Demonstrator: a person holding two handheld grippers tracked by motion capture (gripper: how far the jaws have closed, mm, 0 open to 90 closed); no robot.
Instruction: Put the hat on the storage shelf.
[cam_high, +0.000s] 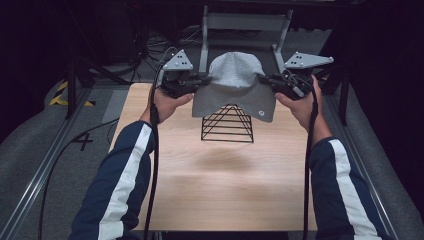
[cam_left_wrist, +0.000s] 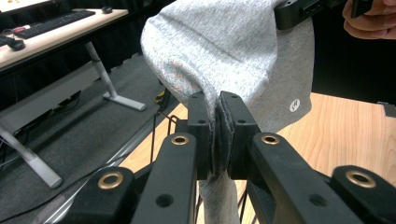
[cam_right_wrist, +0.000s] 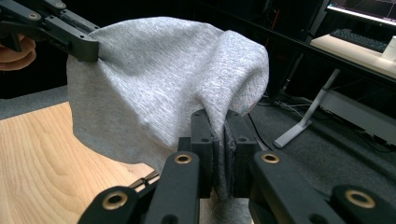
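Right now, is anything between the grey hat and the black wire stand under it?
Nothing visible. The grey hat hangs stretched between the left gripper and right gripper, both shut on its edges, above the black wire stand on the wooden table.

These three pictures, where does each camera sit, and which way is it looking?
High view: above the person's side, looking forward and down at the wooden table; both sleeves and hands show.
Left gripper view: rides the left gripper, looking along its jaws, shut on the grey hat.
Right gripper view: rides the right gripper, shut on the hat's other side.
All three share the hat, held over a black wire stand.
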